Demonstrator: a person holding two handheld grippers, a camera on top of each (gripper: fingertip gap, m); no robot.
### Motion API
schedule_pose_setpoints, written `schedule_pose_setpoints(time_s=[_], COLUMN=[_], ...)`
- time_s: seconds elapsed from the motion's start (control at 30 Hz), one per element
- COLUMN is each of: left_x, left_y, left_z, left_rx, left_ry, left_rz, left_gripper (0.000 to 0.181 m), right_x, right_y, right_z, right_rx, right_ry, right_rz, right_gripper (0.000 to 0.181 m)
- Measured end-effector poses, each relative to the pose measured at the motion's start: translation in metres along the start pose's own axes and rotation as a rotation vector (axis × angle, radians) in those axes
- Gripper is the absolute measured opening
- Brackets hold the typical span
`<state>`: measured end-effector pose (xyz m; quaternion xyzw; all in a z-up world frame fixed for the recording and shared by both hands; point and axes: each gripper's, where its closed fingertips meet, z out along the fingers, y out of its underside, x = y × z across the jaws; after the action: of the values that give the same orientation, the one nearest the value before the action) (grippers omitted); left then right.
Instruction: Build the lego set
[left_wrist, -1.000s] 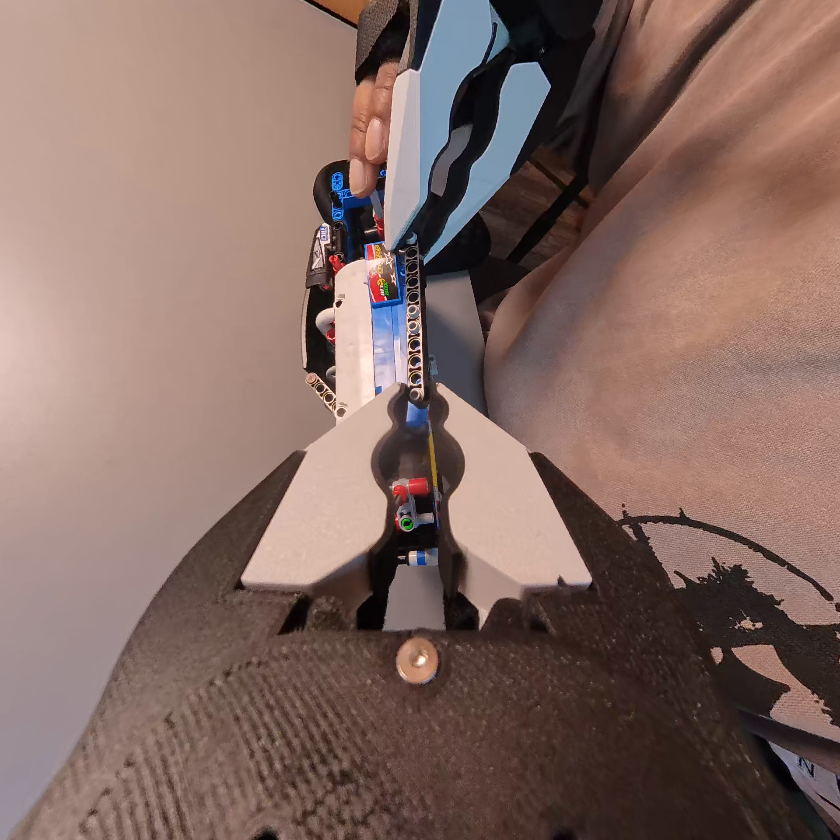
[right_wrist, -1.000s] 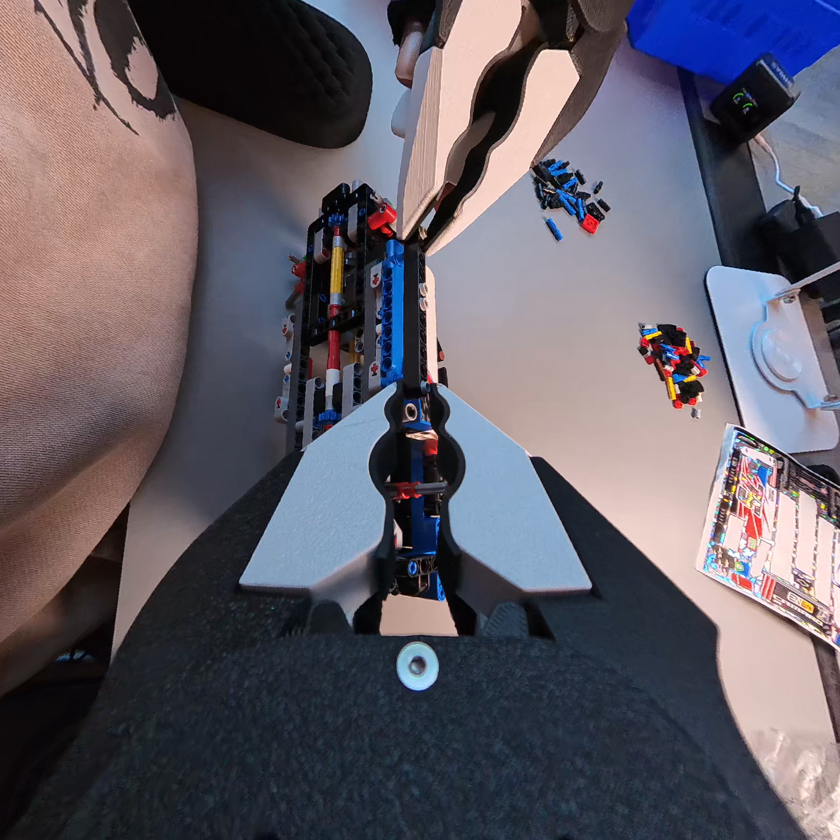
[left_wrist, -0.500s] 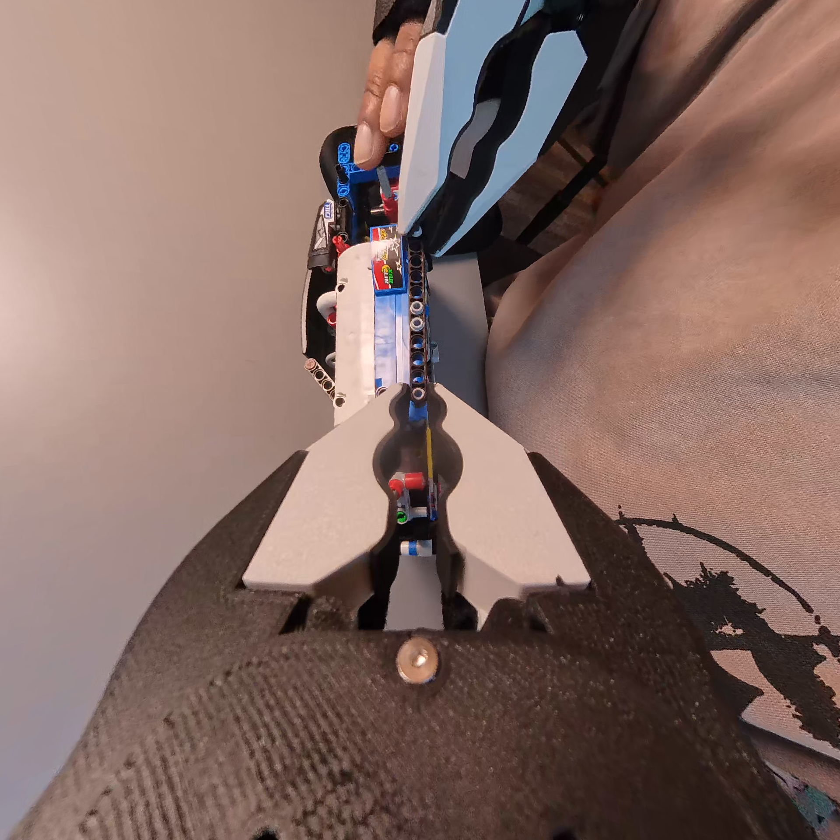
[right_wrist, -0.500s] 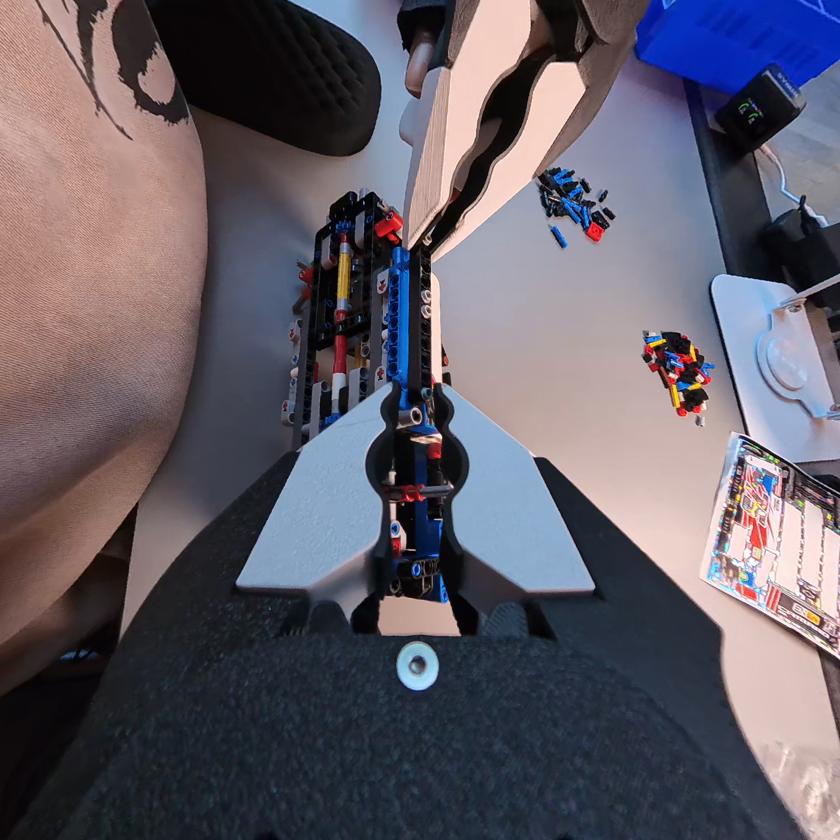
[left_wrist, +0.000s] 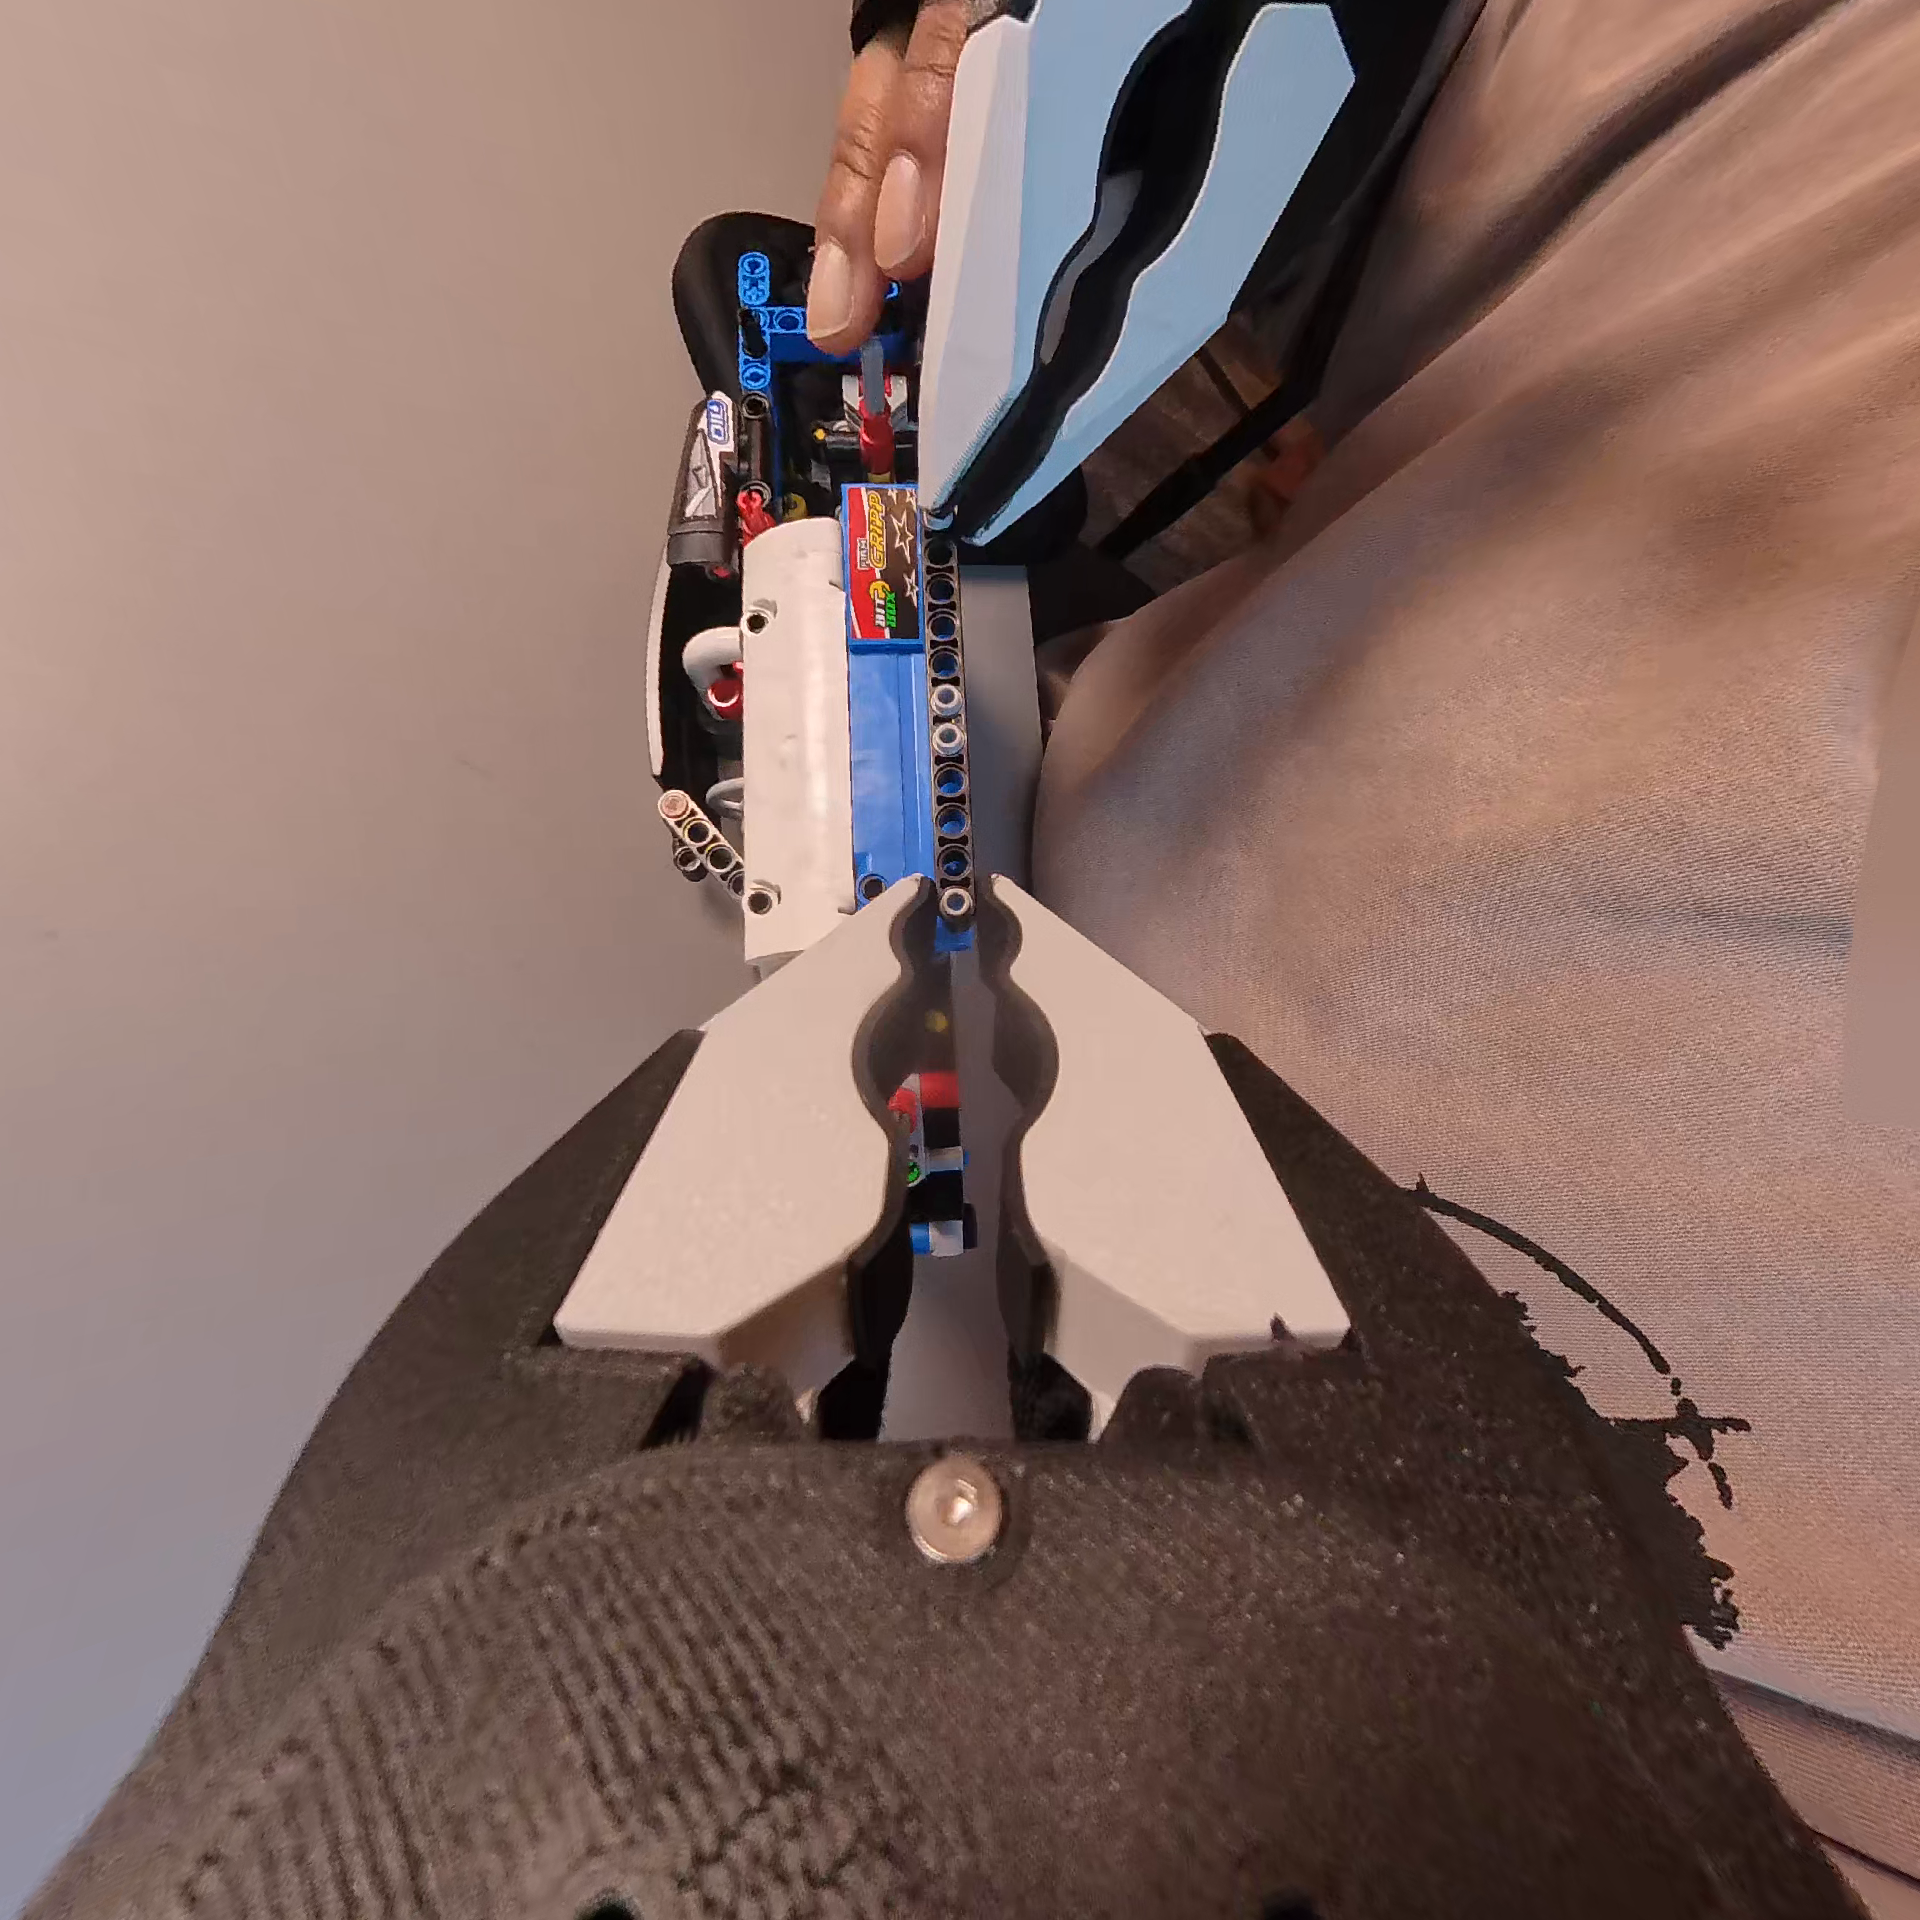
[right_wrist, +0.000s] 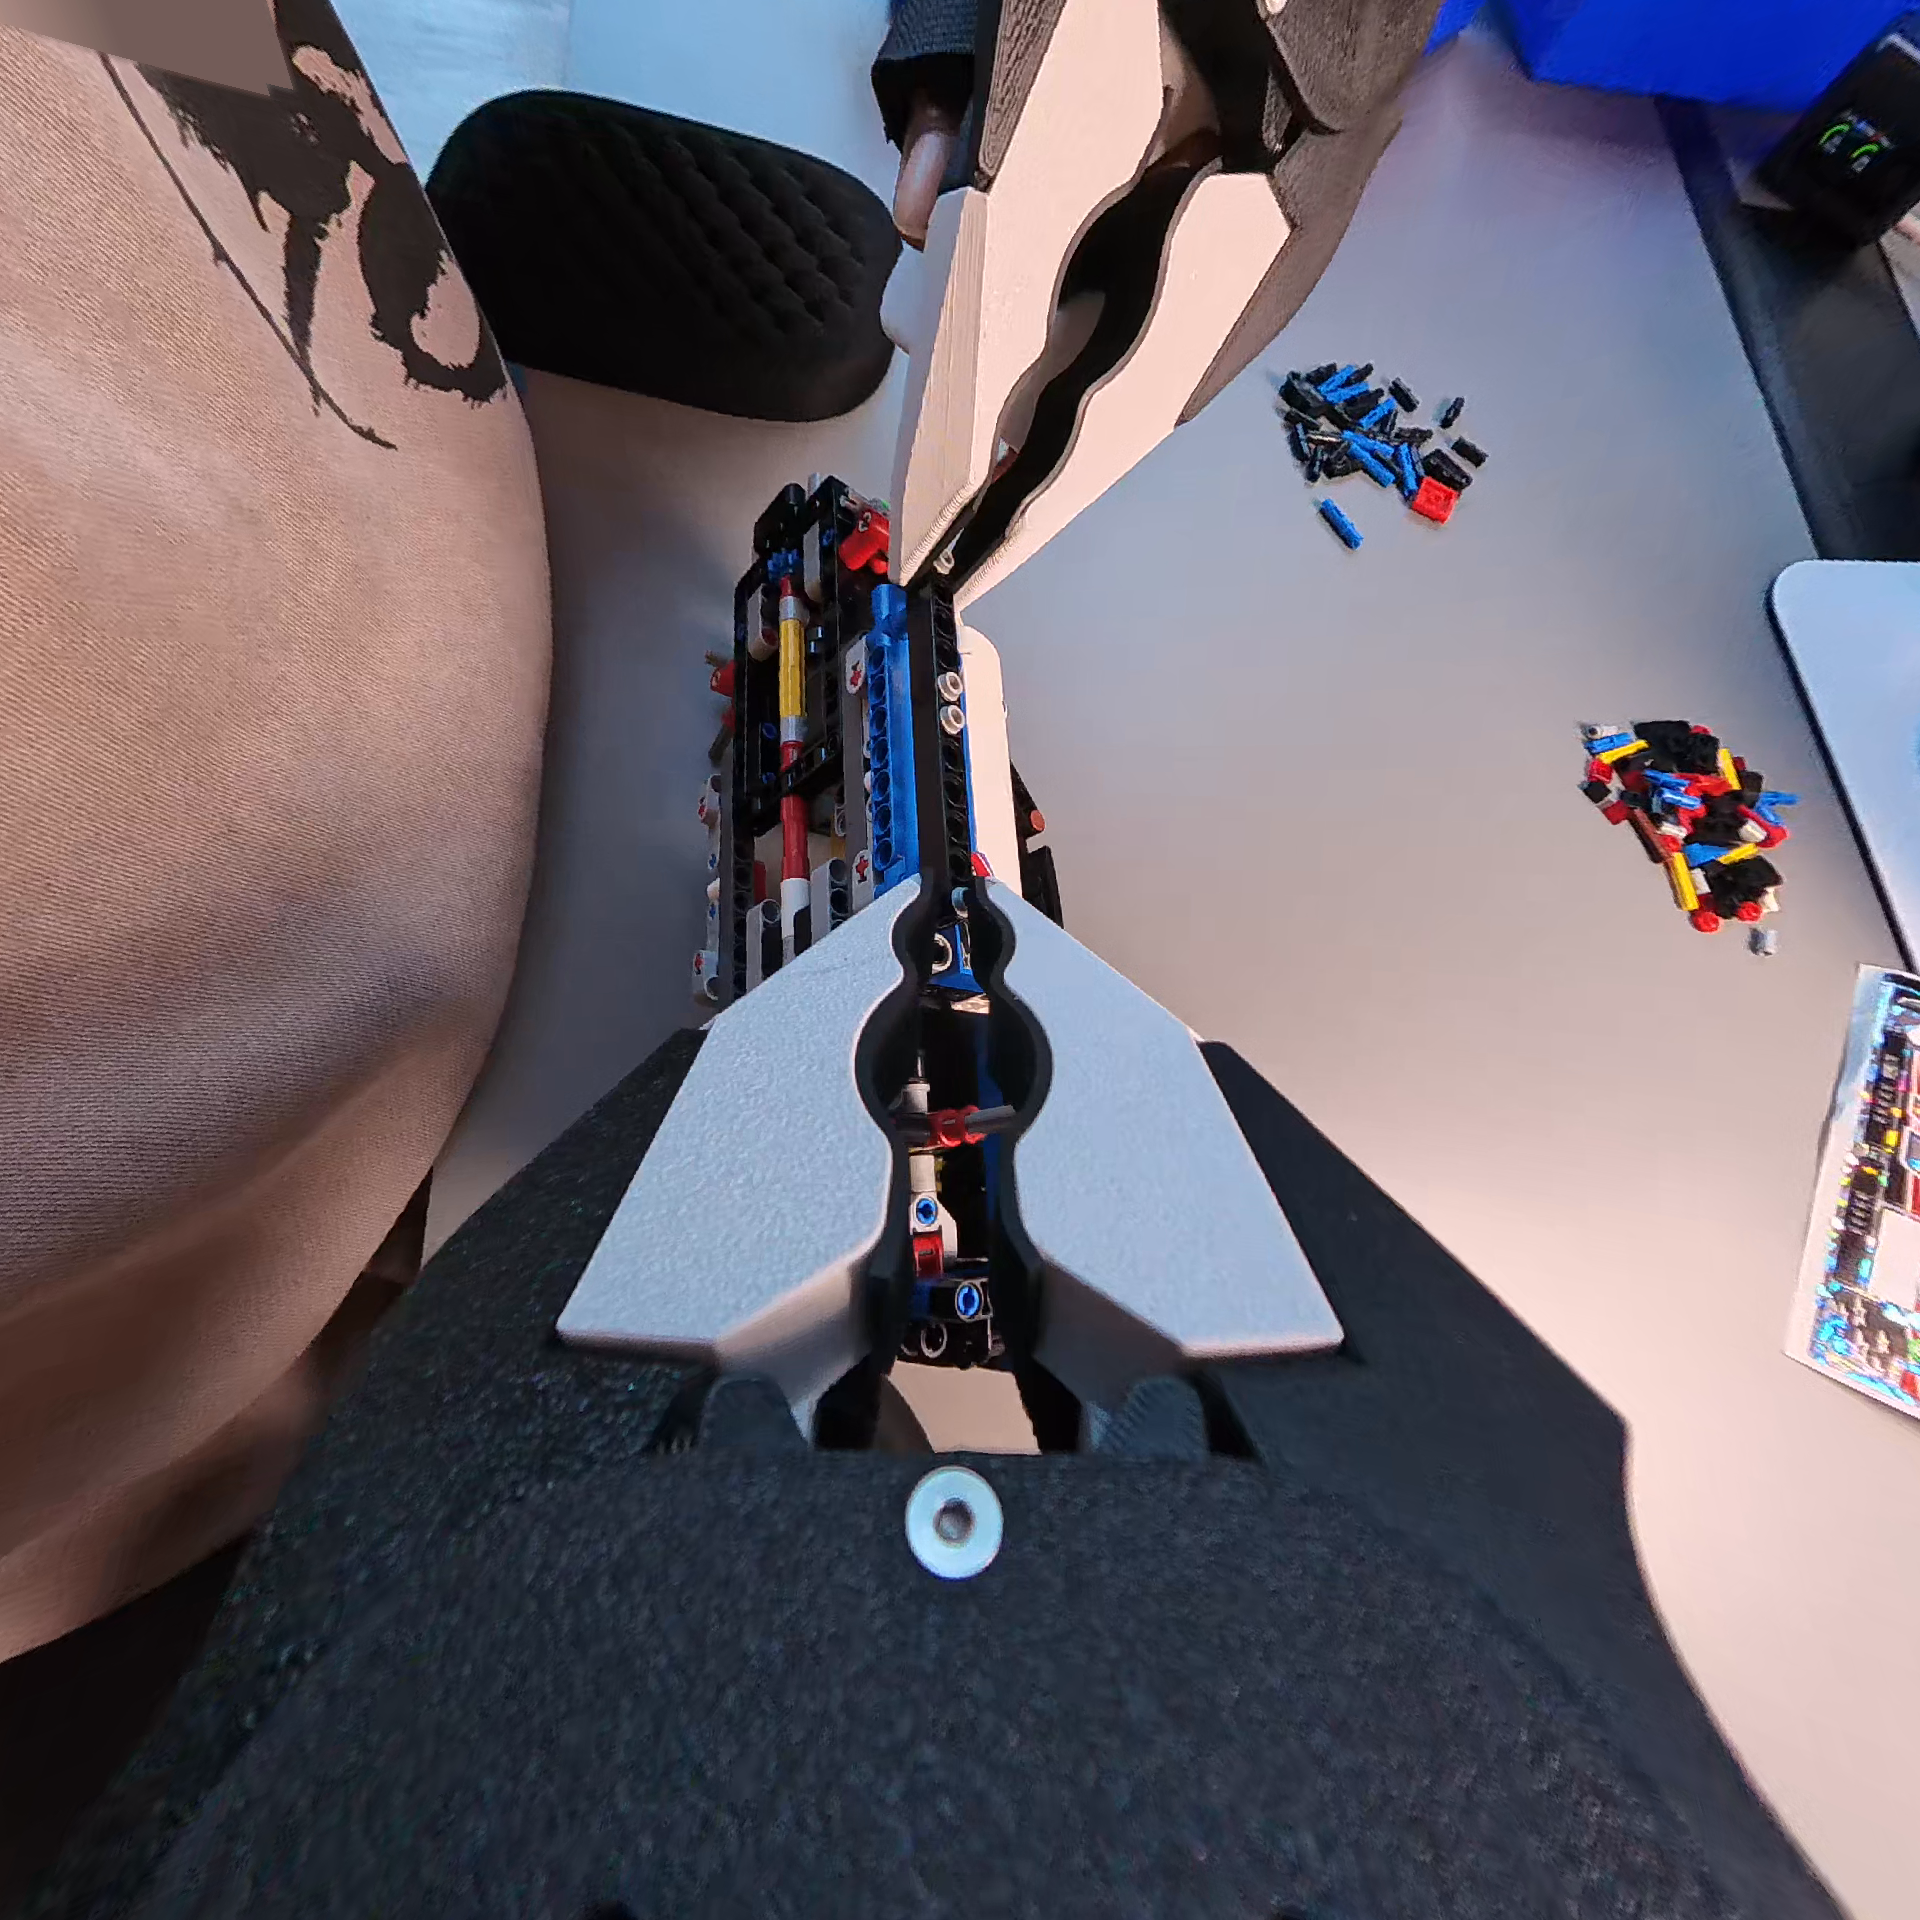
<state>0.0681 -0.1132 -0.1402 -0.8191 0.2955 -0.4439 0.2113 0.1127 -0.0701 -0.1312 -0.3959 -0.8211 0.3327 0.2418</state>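
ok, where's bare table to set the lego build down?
Bare table lies right of the lego build, bordered by the blue-black pin pile above and the mixed-colour pile farther right. More bare table lies below that pile, left of the sticker sheet. Crowded: the build's left, hemmed by the person's shirt and the black cushion.

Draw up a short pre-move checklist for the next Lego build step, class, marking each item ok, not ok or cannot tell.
1. Left hand-held gripper shut on the black beam: ok.
2. Right hand-held gripper shut on the same beam's other end: ok.
3. Model lifted clear of the table: cannot tell.
4. Spare pins pile within sight: ok.
5. Mixed parts pile clear of the model: ok.
6. Beam fully seated: cannot tell.
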Motion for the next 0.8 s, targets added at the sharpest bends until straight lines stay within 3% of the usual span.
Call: schedule_pose_setpoints(time_s=[0.3,0.5,0.8], left_x=[0.004,0.005,0.006], left_y=[0.002,0.003,0.003], left_z=[0.002,0.003,0.004], left_rx=[-0.004,-0.007,-0.017], left_ry=[0.027,0.035,0.042], left_rz=[-0.016,-0.013,-0.018], left_gripper=[0.005,0.005,0.005], right_x=[-0.006,-0.006,-0.01], right_y=[0.0,-0.004,0.009], right_z=[0.0,0.003,0.011], right_rx=[-0.025,-0.041,-0.148], right_ry=[-0.012,0.072,0.164], right_rz=[-0.072,-0.201,-0.443], right_gripper=[0.009,0.024,0.025])
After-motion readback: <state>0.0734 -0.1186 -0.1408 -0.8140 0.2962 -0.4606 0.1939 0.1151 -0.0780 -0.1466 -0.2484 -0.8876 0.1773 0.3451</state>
